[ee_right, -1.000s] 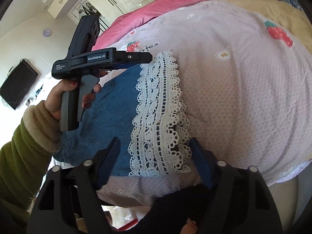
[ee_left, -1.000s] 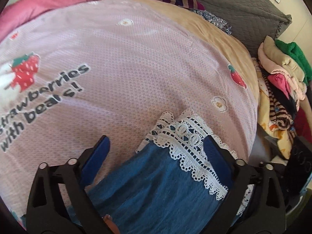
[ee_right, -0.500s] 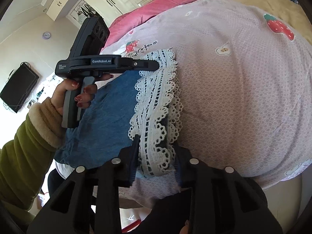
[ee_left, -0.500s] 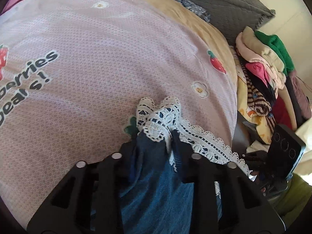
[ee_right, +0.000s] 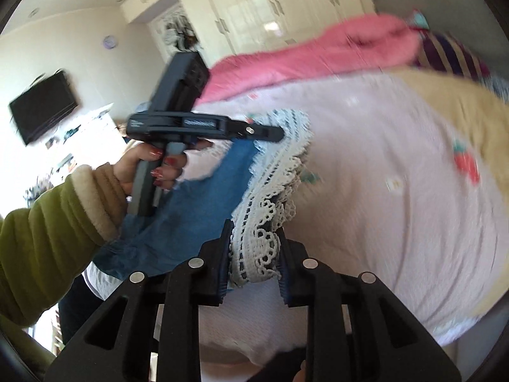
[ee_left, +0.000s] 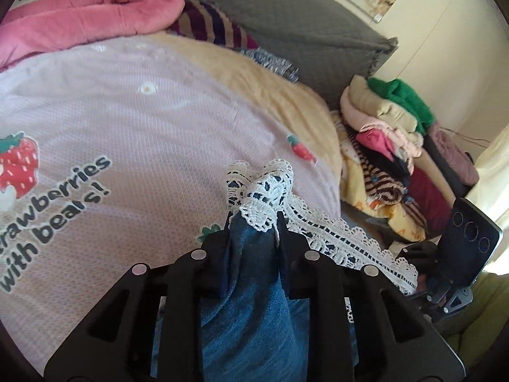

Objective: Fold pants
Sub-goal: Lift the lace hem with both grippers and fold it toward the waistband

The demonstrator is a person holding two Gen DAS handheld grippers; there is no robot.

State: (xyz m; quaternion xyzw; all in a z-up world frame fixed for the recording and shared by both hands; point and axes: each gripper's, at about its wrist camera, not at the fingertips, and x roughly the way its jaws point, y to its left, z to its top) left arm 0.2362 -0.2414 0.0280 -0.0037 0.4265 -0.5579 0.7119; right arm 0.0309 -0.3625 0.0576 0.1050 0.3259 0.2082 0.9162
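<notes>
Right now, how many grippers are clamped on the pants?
2. The left gripper pinches the denim pants at one end of the lace hem; the right gripper pinches the lace at the other end.

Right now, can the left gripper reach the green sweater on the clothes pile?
Probably not. The left gripper is shut on the pants, and the green sweater sits atop a pile beyond the bed's edge.
</notes>
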